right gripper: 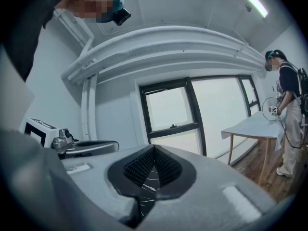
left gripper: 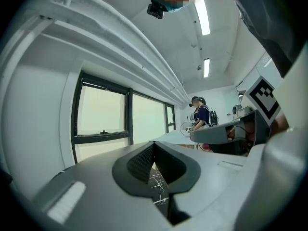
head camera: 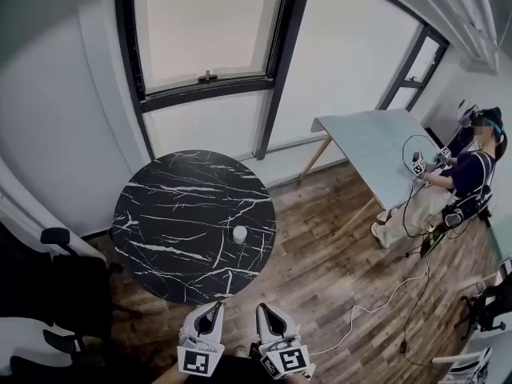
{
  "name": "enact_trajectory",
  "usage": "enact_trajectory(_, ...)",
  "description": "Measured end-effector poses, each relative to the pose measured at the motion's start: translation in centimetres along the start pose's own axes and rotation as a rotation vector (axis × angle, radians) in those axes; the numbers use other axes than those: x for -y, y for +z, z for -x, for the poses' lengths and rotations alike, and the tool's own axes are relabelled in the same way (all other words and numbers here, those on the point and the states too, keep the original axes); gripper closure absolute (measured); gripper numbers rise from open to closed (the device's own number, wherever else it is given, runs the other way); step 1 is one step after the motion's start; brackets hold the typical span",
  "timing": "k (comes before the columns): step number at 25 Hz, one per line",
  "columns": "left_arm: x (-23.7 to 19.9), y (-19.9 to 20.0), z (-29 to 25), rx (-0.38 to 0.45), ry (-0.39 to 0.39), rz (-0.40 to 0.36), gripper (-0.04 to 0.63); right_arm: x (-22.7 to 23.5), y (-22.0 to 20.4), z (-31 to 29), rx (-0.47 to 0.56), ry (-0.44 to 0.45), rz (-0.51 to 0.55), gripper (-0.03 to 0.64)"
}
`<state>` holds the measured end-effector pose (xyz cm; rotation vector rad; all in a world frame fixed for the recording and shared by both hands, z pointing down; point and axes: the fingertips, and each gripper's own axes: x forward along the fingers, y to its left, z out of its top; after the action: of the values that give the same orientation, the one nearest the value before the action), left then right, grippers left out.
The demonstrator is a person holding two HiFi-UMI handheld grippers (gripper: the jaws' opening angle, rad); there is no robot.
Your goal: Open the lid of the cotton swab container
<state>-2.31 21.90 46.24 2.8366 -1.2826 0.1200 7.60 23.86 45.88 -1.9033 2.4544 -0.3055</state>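
A small white round cotton swab container (head camera: pixel 239 234) stands on the right part of a round black marble table (head camera: pixel 176 230) in the head view. My left gripper (head camera: pixel 214 306) and right gripper (head camera: pixel 264 309) sit side by side at the bottom of that view, short of the table's near edge, both shut and holding nothing. In the left gripper view the left gripper (left gripper: pixel 154 146) shows its dark ribbed pads (left gripper: pixel 140 161) meeting, with a sliver of the marble table (left gripper: pixel 159 186) below them. The right gripper (right gripper: pixel 154 149) looks the same in its own view.
A black office chair (head camera: pixel 56 282) stands left of the table. Large windows (head camera: pixel 208 30) fill the far wall. A light table (head camera: pixel 376 146) is at the right, with a seated person (head camera: pixel 448 194) beside it and cables (head camera: pixel 384 302) across the wooden floor.
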Motion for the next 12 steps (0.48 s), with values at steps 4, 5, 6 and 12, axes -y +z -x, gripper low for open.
enact_trajectory(4,-2.3,0.5,-1.5,0.019,-0.017,0.014,0.592,-0.3,0.7,-3.0,0.014,0.01,0.0,0.618)
enact_trajectory(5,-2.8,0.4,-1.8,0.016,-0.019,0.025,0.592,-0.4,0.8,-3.6,0.013,0.01,-0.001,0.618)
enact_trajectory(6,-3.2,0.3,-2.0,0.012,-0.019,0.036,0.592,-0.5,0.9,-4.1,0.011,0.007,-0.001,0.618)
enact_trajectory(12,-5.2,0.1,-3.5,0.013,-0.005,0.058,0.592,-0.4,1.1,-5.5,-0.002,-0.023,0.012,0.618)
